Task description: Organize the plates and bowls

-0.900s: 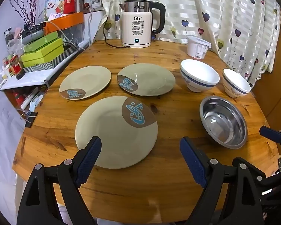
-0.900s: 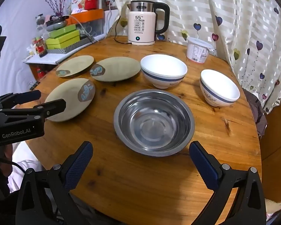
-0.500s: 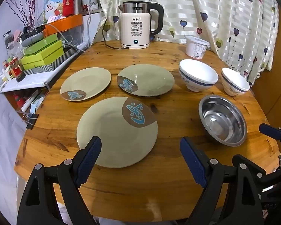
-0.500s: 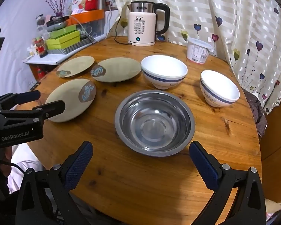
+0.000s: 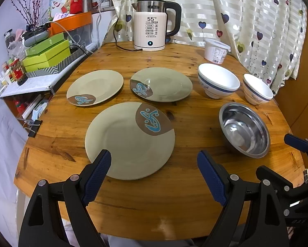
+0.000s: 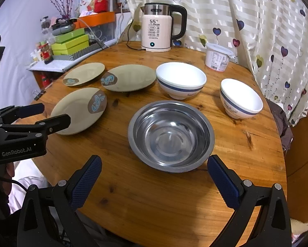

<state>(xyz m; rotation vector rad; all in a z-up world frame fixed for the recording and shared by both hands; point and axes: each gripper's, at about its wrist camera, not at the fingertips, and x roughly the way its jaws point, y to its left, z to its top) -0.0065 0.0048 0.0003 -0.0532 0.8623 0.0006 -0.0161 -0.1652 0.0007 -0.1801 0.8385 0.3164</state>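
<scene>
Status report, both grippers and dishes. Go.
Left gripper open, empty, at large plate. Right gripper open, empty, at steel bowl. Nothing stacked, nothing blocking.

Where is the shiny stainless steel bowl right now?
The stainless steel bowl sits centred before the open right gripper, nearer than two white blue-banded bowls, right of the largest green plate.

Left wrist view: looked forward from the near edge of the round wooden table (image 5: 154,201), facing the white electric kettle (image 5: 151,30), closest to the largest beige plate with a brown patch (image 5: 129,142).
Right wrist view: sat further right, facing the same way, closest to the shiny steel bowl (image 6: 171,135).
Shared: both took in the whole tabletop, kettle and heart-patterned curtain (image 6: 246,10).
</scene>
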